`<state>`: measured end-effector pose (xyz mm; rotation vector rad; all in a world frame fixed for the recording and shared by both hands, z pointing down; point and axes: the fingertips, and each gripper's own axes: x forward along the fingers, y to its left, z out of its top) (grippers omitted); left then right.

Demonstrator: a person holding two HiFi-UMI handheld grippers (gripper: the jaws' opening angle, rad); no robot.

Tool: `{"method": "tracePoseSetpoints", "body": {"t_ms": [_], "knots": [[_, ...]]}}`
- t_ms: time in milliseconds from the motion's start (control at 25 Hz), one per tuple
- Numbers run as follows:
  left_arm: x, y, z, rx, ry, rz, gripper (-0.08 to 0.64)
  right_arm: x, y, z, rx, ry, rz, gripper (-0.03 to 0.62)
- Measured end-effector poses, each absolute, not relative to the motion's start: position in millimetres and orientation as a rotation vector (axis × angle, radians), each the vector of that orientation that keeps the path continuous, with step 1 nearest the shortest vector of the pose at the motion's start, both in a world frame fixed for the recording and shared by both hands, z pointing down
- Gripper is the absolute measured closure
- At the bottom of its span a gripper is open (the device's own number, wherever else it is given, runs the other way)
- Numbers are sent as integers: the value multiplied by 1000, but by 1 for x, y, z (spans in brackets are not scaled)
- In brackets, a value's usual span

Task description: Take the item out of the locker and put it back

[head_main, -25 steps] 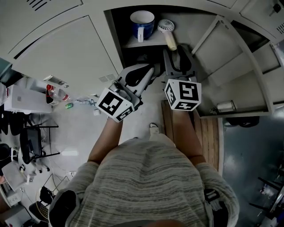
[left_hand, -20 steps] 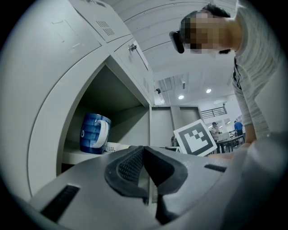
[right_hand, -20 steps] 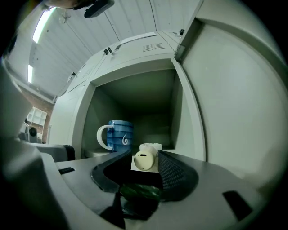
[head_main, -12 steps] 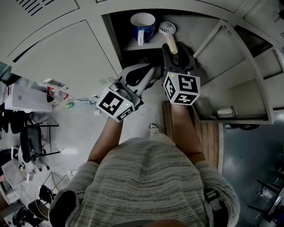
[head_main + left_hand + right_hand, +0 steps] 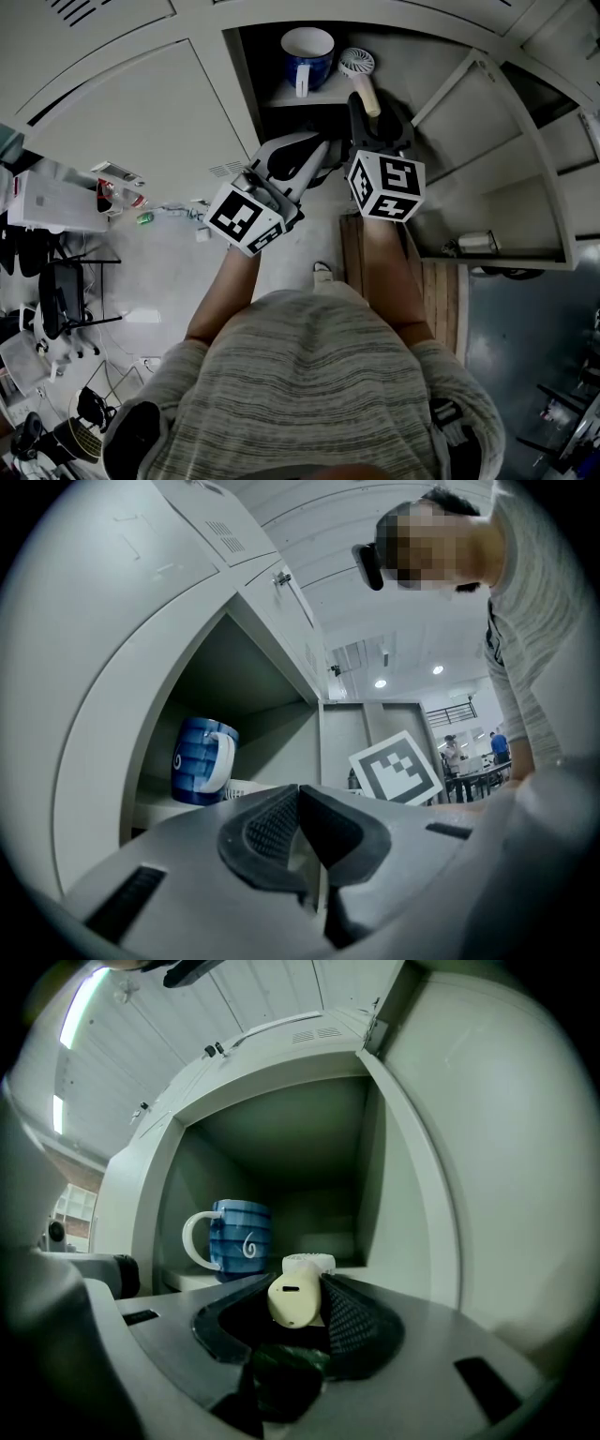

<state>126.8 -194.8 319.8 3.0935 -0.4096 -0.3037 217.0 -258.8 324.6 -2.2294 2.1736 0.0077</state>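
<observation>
A small cream hand-held fan lies on the locker shelf beside a blue striped mug. My right gripper reaches into the open locker, and its jaws are closing around the fan's handle. In the right gripper view the handle rests against the right pad, with a dark gap on the other side; the mug stands behind it to the left. My left gripper hangs just below the shelf, shut and empty. Its closed fingertips show in the left gripper view, with the mug beyond.
The locker door stands swung open to the right, close to my right arm. A closed locker front fills the left. A wooden board lies on the floor below, and boxes and bottles clutter the far left.
My right gripper has pushed deeper into the locker, so the fan's handle now sits between its jaws. The left gripper has stayed put.
</observation>
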Motion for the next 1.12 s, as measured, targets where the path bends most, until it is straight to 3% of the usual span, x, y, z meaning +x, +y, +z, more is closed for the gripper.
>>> {"method": "tracePoseSetpoints", "body": {"t_ms": [560, 1120], "knots": [[117, -189, 321, 3084, -433, -328, 552, 214, -243, 313, -2188, 2085, 115, 439], [111, -184, 318, 3081, -429, -348, 552, 210, -246, 329, -2321, 2234, -78, 439]]}}
